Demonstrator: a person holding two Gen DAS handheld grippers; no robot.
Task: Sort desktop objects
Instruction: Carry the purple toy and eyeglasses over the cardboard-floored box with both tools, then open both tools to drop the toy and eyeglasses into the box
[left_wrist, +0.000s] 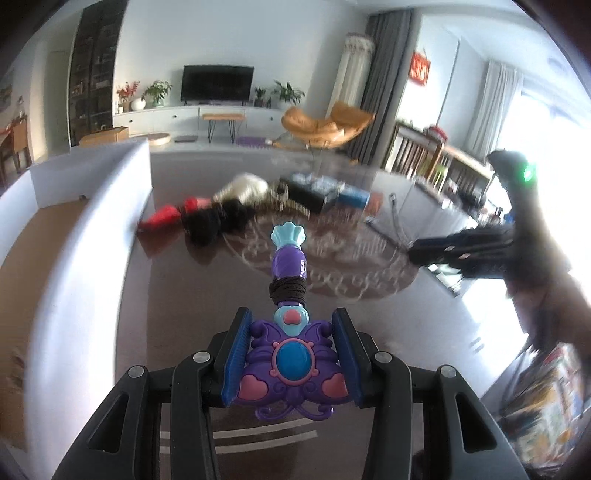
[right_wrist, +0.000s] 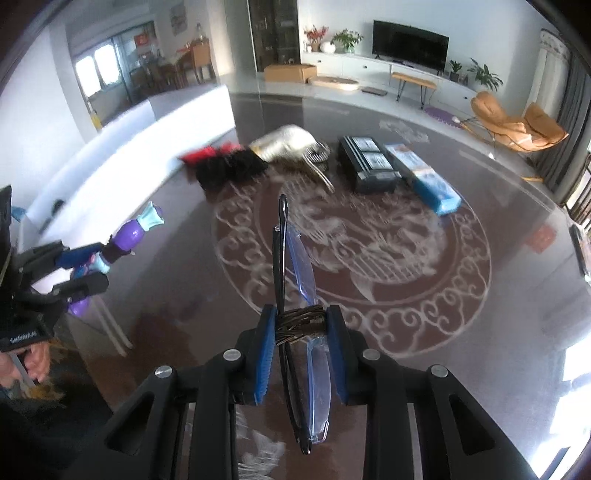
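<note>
The left tool (left_wrist: 291, 354) was clenched on the butterfly-shaped head of a purple toy wand (left_wrist: 290, 321), its handle with a dark hair tie wound round it pointing forward, so the toy was carried clear of the desk (left_wrist: 388, 332) beside the white box (left_wrist: 92, 236), probably its destination. The right tool (right_wrist: 301, 350) gripped folded glasses (right_wrist: 295, 280) edge-on above the desk's patterned middle, a dark band lying across them between the pads, apparently also for sorting. Hair pieces, a black case (right_wrist: 367, 166) and a blue box (right_wrist: 421, 177) lay farther back.
</note>
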